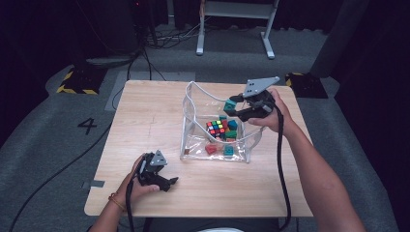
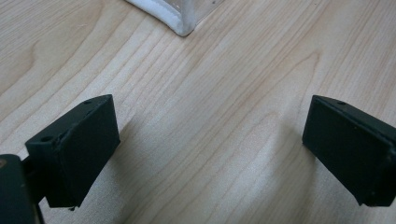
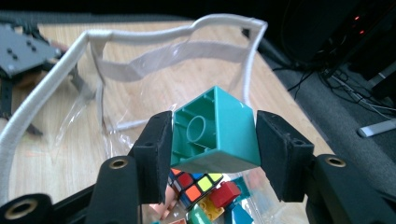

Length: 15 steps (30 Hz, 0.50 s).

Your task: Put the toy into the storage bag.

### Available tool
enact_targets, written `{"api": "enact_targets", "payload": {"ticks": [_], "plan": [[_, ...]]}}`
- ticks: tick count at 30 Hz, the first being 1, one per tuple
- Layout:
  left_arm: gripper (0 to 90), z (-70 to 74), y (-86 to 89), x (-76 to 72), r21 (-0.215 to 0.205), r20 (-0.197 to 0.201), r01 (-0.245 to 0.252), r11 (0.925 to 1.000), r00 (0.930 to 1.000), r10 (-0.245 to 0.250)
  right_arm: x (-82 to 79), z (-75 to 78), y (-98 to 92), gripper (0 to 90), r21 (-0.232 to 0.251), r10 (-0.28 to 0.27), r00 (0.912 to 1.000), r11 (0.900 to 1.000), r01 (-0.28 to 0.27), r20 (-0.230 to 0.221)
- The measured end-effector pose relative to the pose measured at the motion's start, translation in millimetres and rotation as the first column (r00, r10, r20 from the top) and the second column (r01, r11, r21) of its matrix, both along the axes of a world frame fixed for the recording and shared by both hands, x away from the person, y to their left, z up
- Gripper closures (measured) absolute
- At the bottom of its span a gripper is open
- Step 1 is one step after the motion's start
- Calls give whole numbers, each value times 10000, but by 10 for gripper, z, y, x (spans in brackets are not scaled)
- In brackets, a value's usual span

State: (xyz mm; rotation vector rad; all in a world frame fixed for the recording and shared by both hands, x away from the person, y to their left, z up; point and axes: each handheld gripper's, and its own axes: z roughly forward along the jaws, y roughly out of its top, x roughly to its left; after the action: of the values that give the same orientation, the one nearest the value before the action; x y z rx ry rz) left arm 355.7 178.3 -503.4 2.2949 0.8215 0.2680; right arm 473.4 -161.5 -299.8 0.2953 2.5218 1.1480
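Floor marking (image 1: 87,125) – probably "4" – beside table (image 1: 145,111).

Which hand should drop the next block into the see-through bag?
The right. Its tongs already pinch a teal plastic building block above the clear plastic bag with white trim. The left tongs rest open on the wooden table, holding nothing.

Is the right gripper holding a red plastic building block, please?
No, the right gripper is shut on a teal plastic building block, its hollow underside facing the camera.
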Motion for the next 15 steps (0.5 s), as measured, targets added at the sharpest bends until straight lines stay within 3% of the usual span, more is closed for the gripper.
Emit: {"api": "enact_targets", "payload": {"ticks": [6, 15], "plan": [[39, 0, 1, 0, 18, 3, 10, 10000, 10000, -10, 32, -120, 208, 479, -1066, 595, 9978, 9923, -622, -285], [39, 1, 1, 1, 30, 5, 16, 10000, 10000, -16, 119, -273, 436, 479, -2452, 784, 9947, 9650, -925, -668]]}}
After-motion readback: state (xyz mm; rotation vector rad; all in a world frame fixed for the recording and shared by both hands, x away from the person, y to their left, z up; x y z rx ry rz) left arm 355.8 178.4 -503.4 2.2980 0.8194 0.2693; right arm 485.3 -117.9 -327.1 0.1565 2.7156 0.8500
